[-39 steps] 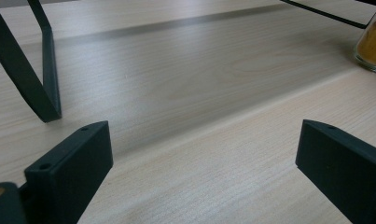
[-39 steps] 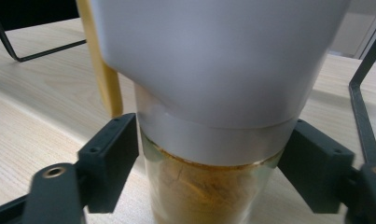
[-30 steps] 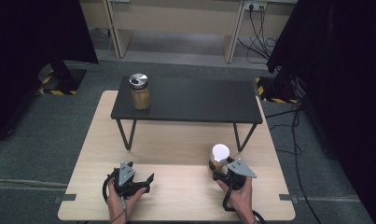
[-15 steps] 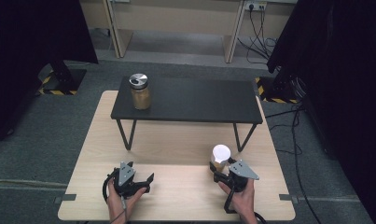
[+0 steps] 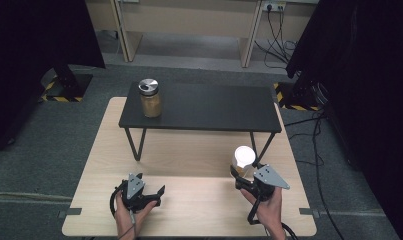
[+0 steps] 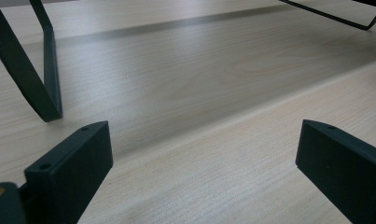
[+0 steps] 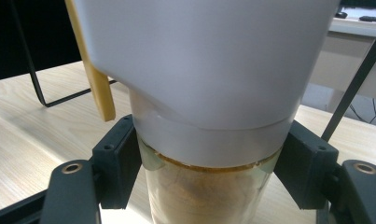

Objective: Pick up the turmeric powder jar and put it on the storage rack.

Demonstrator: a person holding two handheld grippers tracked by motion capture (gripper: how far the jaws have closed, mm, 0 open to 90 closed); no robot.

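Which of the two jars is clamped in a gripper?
The white-lidded jar, between the right gripper's jaws on the wooden table; the metal-lidded jar stands free on the black shelf.

wooden table (image 5: 189,150), black stand (image 5: 201,107), jar (image 5: 150,98)

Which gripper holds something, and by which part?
The right gripper clamps the white-lidded jar on its glass body just below the lid. The left gripper is open.

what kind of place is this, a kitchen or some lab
Most likely a lab recording setup, not a kitchen: a wooden table ringed by black curtains, floor cables, and hand-held grippers.
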